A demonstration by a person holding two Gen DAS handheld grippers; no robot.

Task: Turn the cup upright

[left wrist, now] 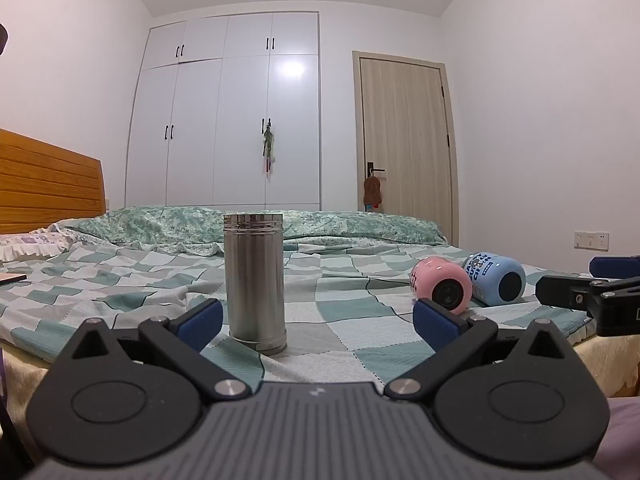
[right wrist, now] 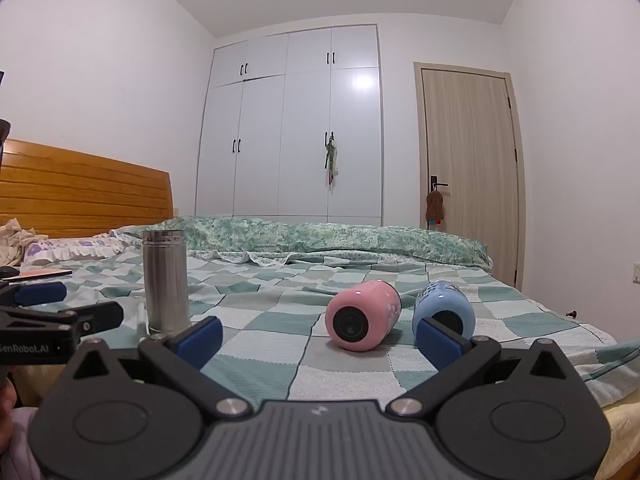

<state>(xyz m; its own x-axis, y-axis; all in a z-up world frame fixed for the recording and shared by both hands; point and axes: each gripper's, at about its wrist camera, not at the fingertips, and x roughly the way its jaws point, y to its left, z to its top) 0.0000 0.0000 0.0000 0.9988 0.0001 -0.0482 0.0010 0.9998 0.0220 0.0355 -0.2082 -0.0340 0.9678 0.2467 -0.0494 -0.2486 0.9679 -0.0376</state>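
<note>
Two hand-held grippers are hovering at the near edge of a bed [left wrist: 360, 312] spread with a green-and-white checked quilt. The left gripper [left wrist: 318, 322] is holding its blue-padded fingers [left wrist: 200, 322] spread wide, gripping nothing, with a steel flask [left wrist: 254, 278] standing upright on the quilt just beyond and between them, nearer the left finger. The right gripper [right wrist: 318, 336] is likewise gaping wide and empty, its right finger [right wrist: 438, 340] overlapping the view of a blue cup [right wrist: 444, 312].

The blue cup is lying on its side near the bed's right edge, its dark round end facing the cameras. A pink cup [right wrist: 362, 316] is lying on its side just beside it to the left, also end-on; whether the two are touching cannot be told. In the left wrist view both cups [left wrist: 440, 286] [left wrist: 494, 278] are showing to the right of the flask, well apart from it.

Farther back, a floral green duvet [right wrist: 320, 236] is bunching along the far edge of the bed, with a wooden headboard [right wrist: 84, 192] at the left. Beyond are standing a white wardrobe [right wrist: 292, 124] and a closed wooden door [right wrist: 468, 168].
</note>
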